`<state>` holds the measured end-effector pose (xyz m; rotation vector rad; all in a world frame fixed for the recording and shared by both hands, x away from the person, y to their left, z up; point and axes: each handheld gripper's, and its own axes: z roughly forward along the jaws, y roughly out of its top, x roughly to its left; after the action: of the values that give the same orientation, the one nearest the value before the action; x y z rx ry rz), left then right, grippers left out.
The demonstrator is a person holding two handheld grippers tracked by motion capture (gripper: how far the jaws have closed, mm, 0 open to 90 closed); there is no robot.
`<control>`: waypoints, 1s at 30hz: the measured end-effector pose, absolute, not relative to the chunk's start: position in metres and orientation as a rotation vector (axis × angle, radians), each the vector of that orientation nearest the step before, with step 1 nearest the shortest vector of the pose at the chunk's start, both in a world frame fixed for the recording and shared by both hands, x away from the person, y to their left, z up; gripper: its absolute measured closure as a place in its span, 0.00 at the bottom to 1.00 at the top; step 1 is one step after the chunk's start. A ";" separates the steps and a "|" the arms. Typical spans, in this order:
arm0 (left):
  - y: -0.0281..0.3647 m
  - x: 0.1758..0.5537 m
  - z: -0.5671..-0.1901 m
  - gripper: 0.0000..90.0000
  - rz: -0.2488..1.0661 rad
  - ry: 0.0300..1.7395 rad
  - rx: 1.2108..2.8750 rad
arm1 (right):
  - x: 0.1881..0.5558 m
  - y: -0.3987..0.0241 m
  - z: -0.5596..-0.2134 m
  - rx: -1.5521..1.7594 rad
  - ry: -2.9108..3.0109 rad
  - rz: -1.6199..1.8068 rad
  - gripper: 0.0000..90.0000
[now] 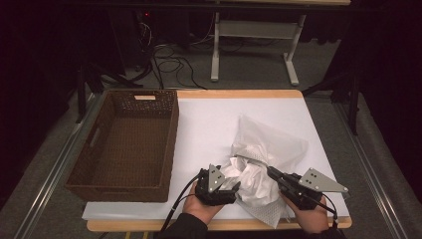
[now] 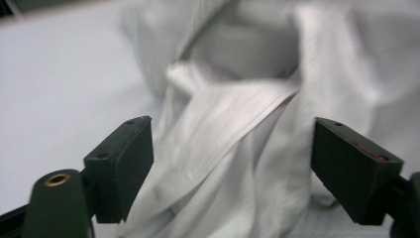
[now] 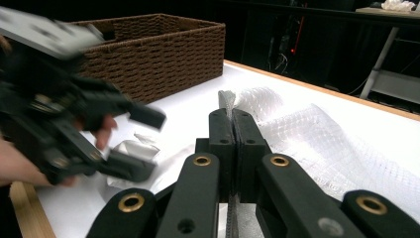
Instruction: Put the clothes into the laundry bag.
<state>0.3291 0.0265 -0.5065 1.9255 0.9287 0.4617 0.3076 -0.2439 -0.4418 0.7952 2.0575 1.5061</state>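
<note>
A crumpled white cloth (image 1: 251, 180) lies at the near end of a white mesh bag (image 1: 272, 139) on the white table top. My left gripper (image 1: 234, 188) is at the cloth's left side. In the left gripper view its jaws stand open (image 2: 233, 148), with folds of the cloth (image 2: 233, 114) just beyond them and nothing pressed between the pads. My right gripper (image 1: 271, 171) is at the bag's near right edge. In the right gripper view it is shut (image 3: 232, 116) on a thin strip of the mesh bag (image 3: 317, 134).
A brown woven basket (image 1: 171, 134) stands with nothing inside on the left half of the table, close to the left hand; it also appears in the right gripper view (image 3: 158, 54). The table's wooden near edge (image 1: 149, 225) runs just behind both hands. Bare white surface (image 1: 209, 119) lies beyond the bag.
</note>
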 end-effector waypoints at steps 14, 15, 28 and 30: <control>0.004 0.311 -0.494 0.94 0.410 0.760 1.910 | 0.309 -0.247 -0.444 0.799 2.056 1.500 1.00; -0.001 0.310 -0.490 0.94 0.412 0.746 1.890 | 0.309 -0.246 -0.443 0.798 2.057 1.495 1.00; -0.048 0.335 -0.485 0.94 0.478 0.734 1.851 | 0.310 -0.247 -0.444 0.805 2.048 1.492 1.00; -0.053 0.342 -0.489 0.94 0.496 0.748 1.864 | 0.310 -0.249 -0.444 0.802 2.048 1.502 1.00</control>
<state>0.3416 -0.0531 -0.4886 1.8644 0.7482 0.4957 0.3105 -0.2488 -0.4438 0.8022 2.0477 1.5022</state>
